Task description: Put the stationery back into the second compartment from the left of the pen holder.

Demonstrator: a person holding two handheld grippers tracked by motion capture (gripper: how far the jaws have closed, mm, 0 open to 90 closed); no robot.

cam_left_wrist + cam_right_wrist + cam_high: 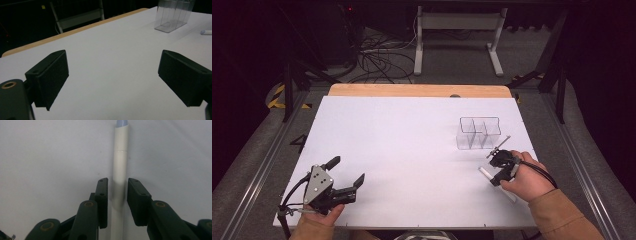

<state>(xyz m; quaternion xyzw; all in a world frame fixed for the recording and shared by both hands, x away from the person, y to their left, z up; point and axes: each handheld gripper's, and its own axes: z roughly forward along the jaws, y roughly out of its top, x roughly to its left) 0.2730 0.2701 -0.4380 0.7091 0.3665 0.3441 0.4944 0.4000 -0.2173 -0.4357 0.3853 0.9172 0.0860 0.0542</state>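
Right gripper (117, 202) astride white pen (120, 170), white table (402, 145)

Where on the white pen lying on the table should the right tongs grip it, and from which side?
Grip the white pen across its thin barrel near the middle, coming down from above: it lies flat on the table, and the right tongs already straddle it.

Right gripper (117, 202) points down at the white table (50, 152). A white pen (120, 165) with a bluish cap end lies lengthwise between the two black jaws. Jaws sit close on either side of the barrel; a thin gap shows, contact not certain.
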